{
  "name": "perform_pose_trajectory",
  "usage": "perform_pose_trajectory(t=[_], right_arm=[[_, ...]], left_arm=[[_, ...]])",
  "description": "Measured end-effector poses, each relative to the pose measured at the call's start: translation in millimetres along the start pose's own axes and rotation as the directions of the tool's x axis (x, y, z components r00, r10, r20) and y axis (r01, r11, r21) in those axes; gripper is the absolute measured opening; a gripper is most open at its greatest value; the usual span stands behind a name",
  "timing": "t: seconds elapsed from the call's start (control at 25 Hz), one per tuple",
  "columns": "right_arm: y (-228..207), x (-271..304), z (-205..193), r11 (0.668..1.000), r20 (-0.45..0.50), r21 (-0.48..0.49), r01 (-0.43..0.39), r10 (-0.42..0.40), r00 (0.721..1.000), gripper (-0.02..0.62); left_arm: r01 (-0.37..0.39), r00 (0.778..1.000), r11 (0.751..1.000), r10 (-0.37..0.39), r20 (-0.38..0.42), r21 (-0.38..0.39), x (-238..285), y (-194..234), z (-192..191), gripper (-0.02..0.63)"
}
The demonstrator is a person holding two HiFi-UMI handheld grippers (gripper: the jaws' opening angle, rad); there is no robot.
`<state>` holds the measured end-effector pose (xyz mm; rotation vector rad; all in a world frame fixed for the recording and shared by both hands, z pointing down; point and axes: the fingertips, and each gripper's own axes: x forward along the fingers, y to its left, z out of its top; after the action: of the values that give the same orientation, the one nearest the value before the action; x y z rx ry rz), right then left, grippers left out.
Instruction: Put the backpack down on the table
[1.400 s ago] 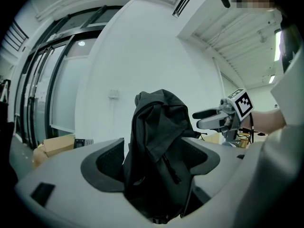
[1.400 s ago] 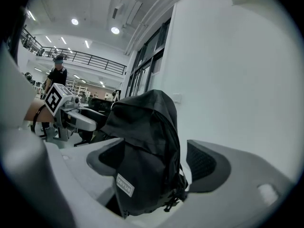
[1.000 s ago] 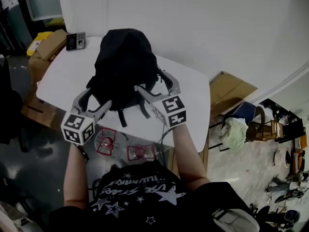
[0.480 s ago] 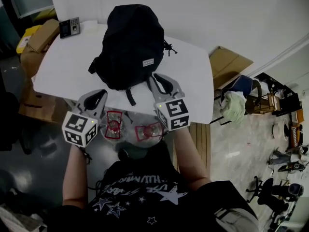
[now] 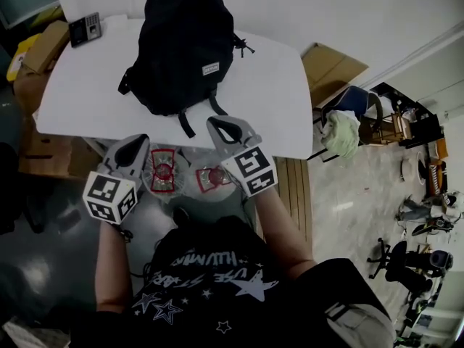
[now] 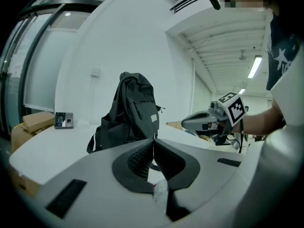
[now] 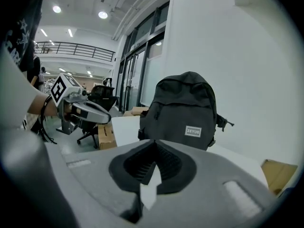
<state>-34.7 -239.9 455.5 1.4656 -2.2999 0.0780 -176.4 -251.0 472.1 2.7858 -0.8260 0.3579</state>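
Now backpack (image 5: 181, 46) upright on table (image 5: 72, 93); L gripper (image 5: 136, 145) and R gripper (image 5: 223, 124) clenched empty, near its base, R nearer.

Dim head view; gripper views fisheye-warped, ceiling-lit.

Black star-printed T-shirt (image 5: 210, 288) — grey left gripper (image 5: 138, 143) and right gripper (image 5: 217, 125) with black-and-white marker cubes (image 5: 109, 198).

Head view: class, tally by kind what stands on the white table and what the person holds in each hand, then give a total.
backpack: 1
keypad device: 1
grippers: 2, the left gripper and the right gripper
Total: 4
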Motion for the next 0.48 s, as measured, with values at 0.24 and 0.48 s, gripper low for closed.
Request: perform_pose_trajectory(t=[0.24,0.48], right_arm=[[0,-16,-7,1.000,0.004,-0.010,-0.028,0.028,1.000,0.000],[-12,-57,-29,0.999,0.013,0.018,-0.035,0.035,0.999,0.000]], left_arm=[[-0.034,0.999,0.999,0.034,-0.007,-0.028,1,-18,-7,0.009],[-0.044,0.998,0.999,0.043,-0.034,-0.024,9,-65,-20,0.009]])
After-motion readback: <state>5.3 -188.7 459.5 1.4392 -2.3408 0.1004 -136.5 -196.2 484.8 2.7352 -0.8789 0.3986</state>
